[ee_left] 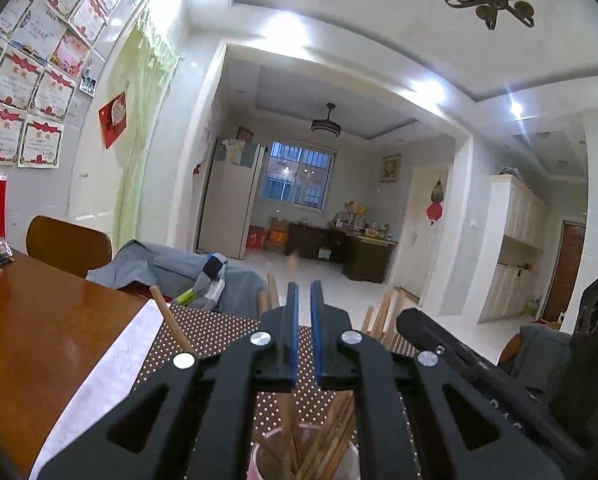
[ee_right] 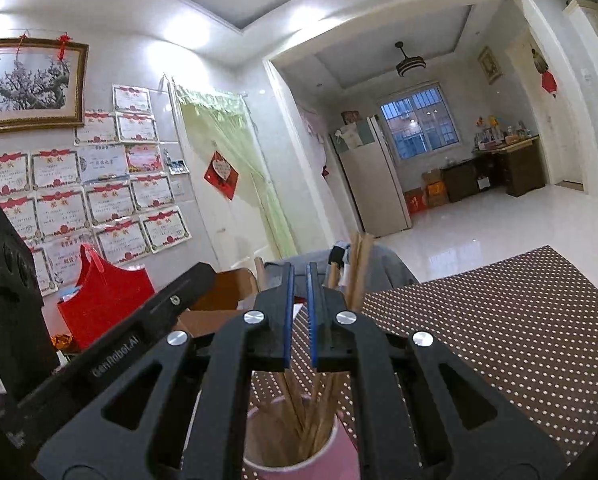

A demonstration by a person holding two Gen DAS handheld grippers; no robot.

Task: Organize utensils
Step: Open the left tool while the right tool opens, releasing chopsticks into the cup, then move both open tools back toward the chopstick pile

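Directly beneath both grippers stands a pink cup [ee_right: 299,444] holding a bundle of wooden chopsticks [ee_right: 299,408], upright to slightly splayed, their tips rising past the fingers. The cup sits on a brown dotted mat [ee_right: 499,340]. The left gripper [ee_left: 304,292] hovers over the cup, jaws nearly closed with only a narrow gap, nothing between the blue pads. The right gripper [ee_right: 299,272] stands likewise, jaws all but closed and empty; each gripper shows at the edge of the other's view. One chopstick [ee_left: 171,320] leans out leftward, apart from the bundle. The mat lies on a wooden table [ee_left: 39,320]. Beyond the table edge: a chair [ee_left: 69,244] and grey cloth [ee_left: 159,268]. Farther off, a fridge [ee_left: 231,208] and a window [ee_left: 299,176].
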